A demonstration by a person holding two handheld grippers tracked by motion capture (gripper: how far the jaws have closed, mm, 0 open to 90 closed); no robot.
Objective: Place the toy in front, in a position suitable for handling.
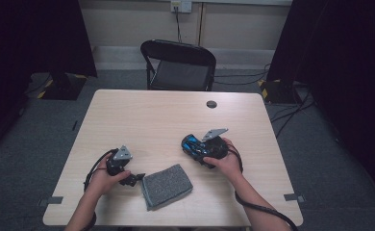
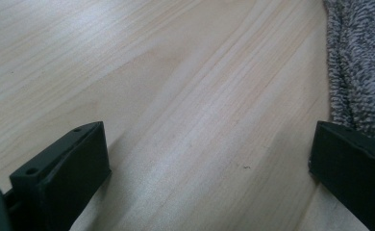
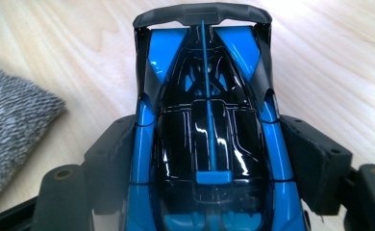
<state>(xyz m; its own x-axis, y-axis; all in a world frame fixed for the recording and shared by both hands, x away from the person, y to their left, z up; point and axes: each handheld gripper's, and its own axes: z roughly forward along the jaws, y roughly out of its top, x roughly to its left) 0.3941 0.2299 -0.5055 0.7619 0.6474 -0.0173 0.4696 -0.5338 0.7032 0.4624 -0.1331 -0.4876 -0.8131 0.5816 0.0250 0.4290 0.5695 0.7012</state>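
Toy car (image 3: pixel 207 144) sits clamped across its flanks in the right gripper (image 1: pixel 201 148), at 4 o'clock of table (image 1: pixel 142 110) centre, clear of the grey cloth (image 1: pixel 167 186). Left gripper (image 1: pixel 136 179) rests open at the cloth's 9 o'clock edge, likely ready to pin it.

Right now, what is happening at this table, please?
A person works at a wooden table with a gripper in each hand. The right gripper holds a blue and black toy car, its jaws pressing on both sides of the car. The left gripper rests low over the table, its jaws open with nothing between them, just beside a folded grey towel that lies near the front edge.
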